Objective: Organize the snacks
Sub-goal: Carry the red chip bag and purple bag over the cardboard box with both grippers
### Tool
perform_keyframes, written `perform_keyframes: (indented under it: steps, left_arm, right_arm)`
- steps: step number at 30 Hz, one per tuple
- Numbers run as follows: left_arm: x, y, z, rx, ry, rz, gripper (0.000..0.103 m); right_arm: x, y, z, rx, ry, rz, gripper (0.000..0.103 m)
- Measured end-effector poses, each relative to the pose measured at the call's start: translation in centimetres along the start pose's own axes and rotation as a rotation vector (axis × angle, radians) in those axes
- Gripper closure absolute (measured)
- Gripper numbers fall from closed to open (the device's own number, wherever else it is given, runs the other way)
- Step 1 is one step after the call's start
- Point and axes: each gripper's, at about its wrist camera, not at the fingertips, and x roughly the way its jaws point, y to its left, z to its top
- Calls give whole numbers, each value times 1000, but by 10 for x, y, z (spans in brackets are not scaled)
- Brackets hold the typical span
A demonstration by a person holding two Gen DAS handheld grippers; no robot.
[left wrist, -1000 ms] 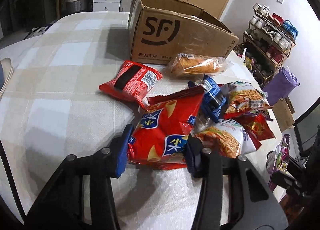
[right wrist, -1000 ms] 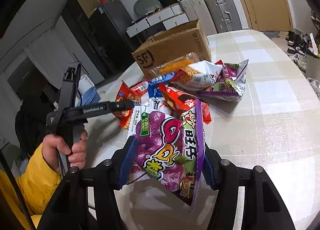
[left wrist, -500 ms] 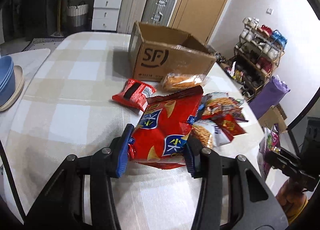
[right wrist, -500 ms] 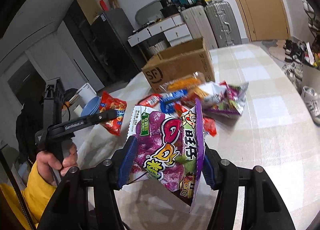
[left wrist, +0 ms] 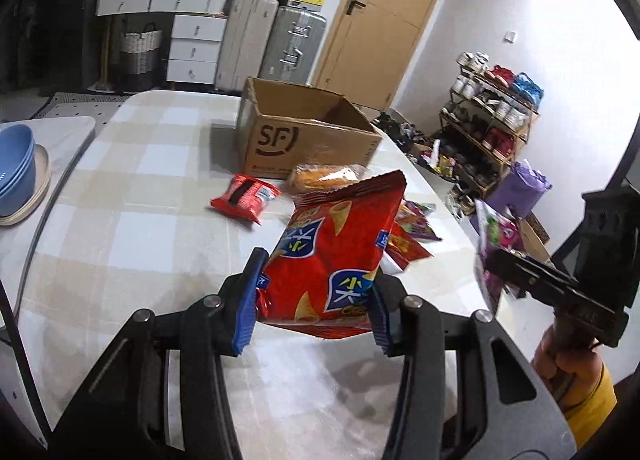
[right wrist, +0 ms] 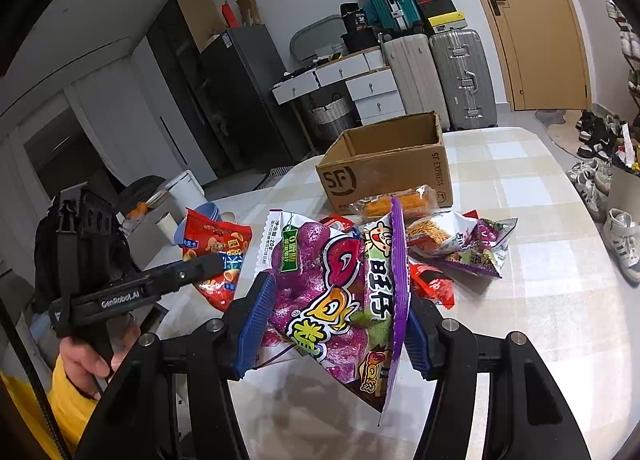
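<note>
**Two hand-held grippers each lift a snack bag above a checked table**

A rounded table with a beige and white checked cloth (left wrist: 120,219) fills the scene. Toward its far edge stands an open brown cardboard box printed "SF" (left wrist: 308,139), its top flaps up; how much lies inside cannot be seen.

The left gripper (left wrist: 316,300) has its blue-padded fingers (left wrist: 250,300) pinching the lower corners of a shiny red corn-snack bag with blue labels (left wrist: 336,256), held clear of the cloth. The right gripper (right wrist: 334,322) clamps a purple and white sweet-potato crisp bag (right wrist: 332,292) the same way, tilted, its bottom seam hanging below the pads.

Between the held bags and the box sits a loose pile of coloured snack packets (right wrist: 460,248), partly hidden behind the purple bag, so their count is unclear. A clear wrapper of orange snacks (left wrist: 324,175) lies touching the box front. A small red packet with a black stripe (left wrist: 244,199) lies apart, nearer the table's left edge.

Bare cloth stretches along the left and near edges. Stacked blue bowls (left wrist: 16,163) are cut off at the left.
</note>
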Motion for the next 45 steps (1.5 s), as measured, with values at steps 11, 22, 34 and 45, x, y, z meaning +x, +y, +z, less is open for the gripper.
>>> perform_keyframes:
  steps: [11,22,34,45]
  left_arm:
    - [-23,-21,-14,29,-4,-18,60]
    - [-26,-29,-2,54,-17,10,60]
    - [-9,-24,38,61,-5,27,60]
    - [22,-15,127,59,-34,21,60]
  right_arm:
    - [0,2,2,1,-11,-9,43]
    - [-4,5,12,-29,-32,-5,43]
    - [2,-1,54,-55,-61,34,43]
    - [20,-18,133,-47,-85,36,43]
